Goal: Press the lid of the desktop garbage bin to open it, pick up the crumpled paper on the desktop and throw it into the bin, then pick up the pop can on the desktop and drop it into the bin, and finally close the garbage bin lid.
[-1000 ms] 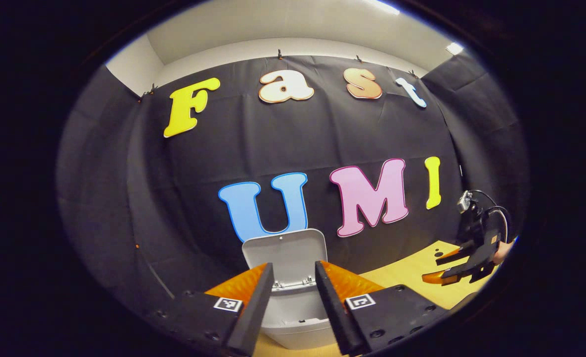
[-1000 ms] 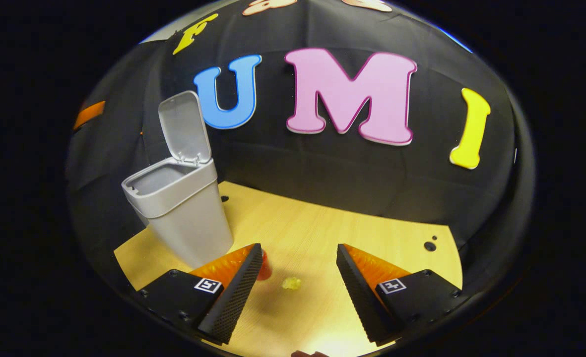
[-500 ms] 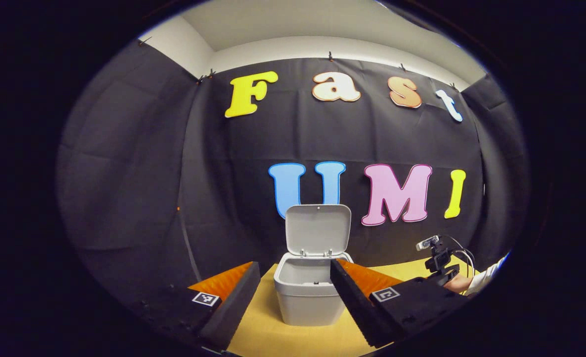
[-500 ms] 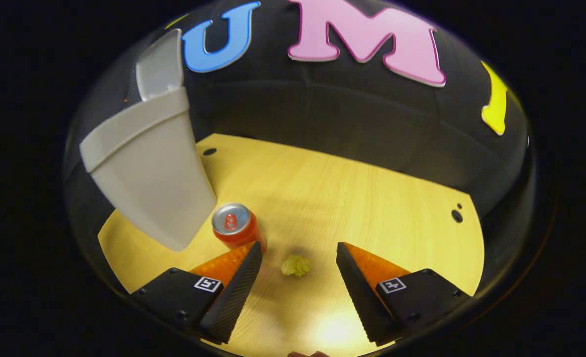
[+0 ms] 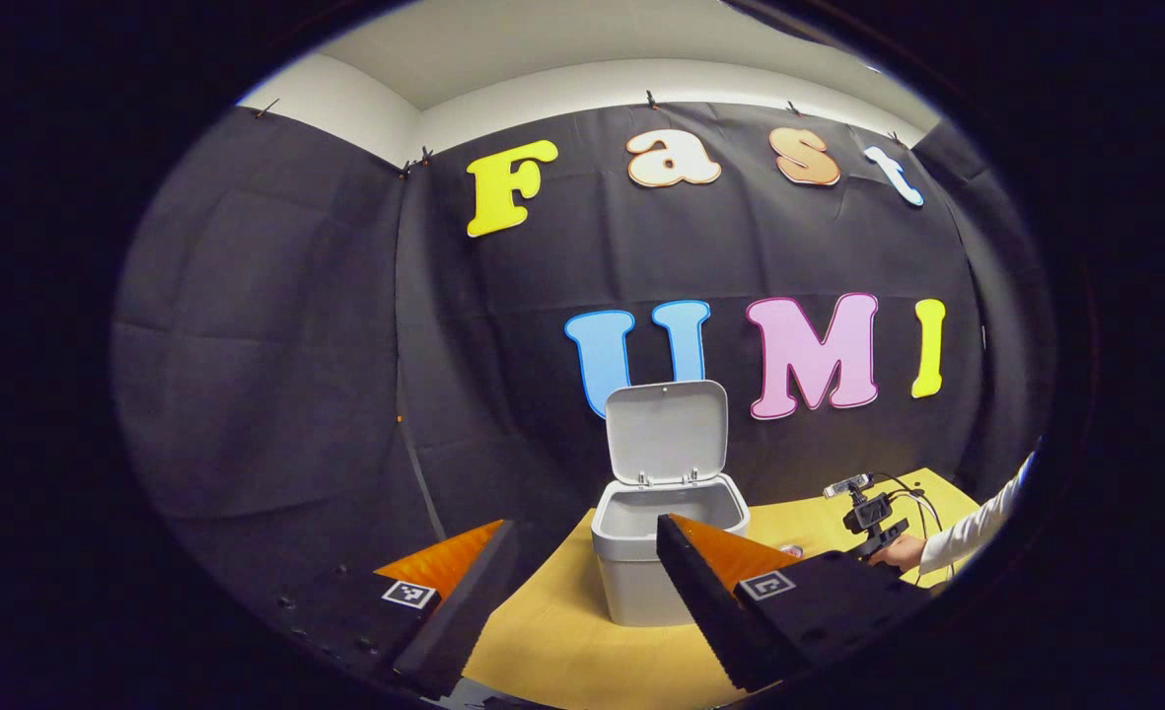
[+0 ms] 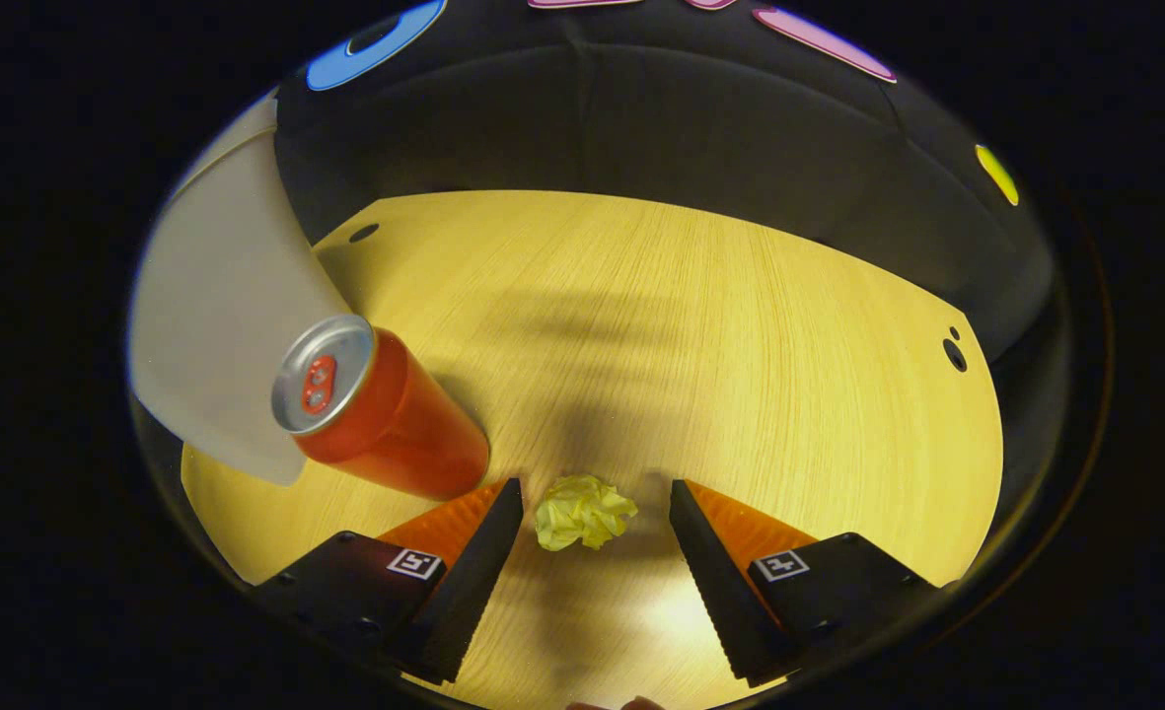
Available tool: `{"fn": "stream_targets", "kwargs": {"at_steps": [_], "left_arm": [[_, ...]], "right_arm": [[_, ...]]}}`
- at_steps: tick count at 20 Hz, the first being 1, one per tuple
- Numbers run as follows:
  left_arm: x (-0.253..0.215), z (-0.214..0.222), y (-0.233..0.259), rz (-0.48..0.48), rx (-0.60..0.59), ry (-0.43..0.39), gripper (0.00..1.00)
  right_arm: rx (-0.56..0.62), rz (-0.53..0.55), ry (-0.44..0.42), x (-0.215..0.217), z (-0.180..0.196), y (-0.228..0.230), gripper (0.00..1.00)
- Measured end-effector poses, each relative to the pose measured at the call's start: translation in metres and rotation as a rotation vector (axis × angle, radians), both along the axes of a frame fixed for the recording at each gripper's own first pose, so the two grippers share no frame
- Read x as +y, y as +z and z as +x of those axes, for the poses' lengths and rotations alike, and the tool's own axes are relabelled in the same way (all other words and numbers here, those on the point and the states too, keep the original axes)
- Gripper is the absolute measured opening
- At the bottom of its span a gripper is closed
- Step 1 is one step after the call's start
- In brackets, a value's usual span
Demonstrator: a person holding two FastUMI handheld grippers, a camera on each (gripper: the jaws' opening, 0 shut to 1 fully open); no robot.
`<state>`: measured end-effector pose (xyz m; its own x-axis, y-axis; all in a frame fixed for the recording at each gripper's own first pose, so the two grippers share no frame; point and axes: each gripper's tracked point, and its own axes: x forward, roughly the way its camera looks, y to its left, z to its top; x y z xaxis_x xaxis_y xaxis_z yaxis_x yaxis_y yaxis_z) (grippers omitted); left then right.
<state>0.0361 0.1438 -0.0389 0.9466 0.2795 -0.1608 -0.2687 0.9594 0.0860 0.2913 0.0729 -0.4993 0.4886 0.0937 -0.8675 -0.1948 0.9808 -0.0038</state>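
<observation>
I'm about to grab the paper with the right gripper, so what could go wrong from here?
The pop can stands close beside the right gripper, so closing or drifting toward it may knock it over. The crumpled paper sits between the open fingers, near their tips; a shallow pinch could let the light ball slip out.

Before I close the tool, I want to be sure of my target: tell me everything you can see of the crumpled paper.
The crumpled paper is a small pale yellow wad, creased into an irregular ball. In the right gripper view it lies on the wooden desktop, between the open fingers of the right tool, touching neither finger. The red pop can stands to its left, apart from it. Nothing but the desktop touches it.
</observation>
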Motion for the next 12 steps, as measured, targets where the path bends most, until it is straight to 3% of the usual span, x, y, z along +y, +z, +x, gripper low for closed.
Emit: {"fn": "stream_targets", "kwargs": {"at_steps": [3,5,6,7,8,12], "left_arm": [[-0.005,0.005,-0.007,-0.026,0.018,-0.007,0.95],[-0.010,0.011,-0.007,-0.027,0.013,-0.023,0.95],[-0.012,0.013,-0.007,-0.024,0.013,-0.032,0.95],[-0.014,0.016,-0.007,-0.022,0.009,-0.040,0.95],[-0.017,0.019,-0.007,-0.025,0.004,-0.050,0.95],[-0.026,0.025,-0.008,-0.036,-0.008,-0.089,0.95]], "right_arm": [[-0.004,0.004,-0.009,0.004,0.004,-0.005,0.97],[-0.035,-0.006,-0.018,-0.003,0.006,0.008,0.35],[-0.048,0.019,-0.010,0.001,0.006,0.017,0.35],[-0.071,0.027,-0.002,0.001,0.007,0.027,0.22],[-0.102,0.028,0.002,-0.001,0.008,0.040,0.35],[-0.268,0.150,-0.012,0.013,0.022,0.122,0.35]]}}
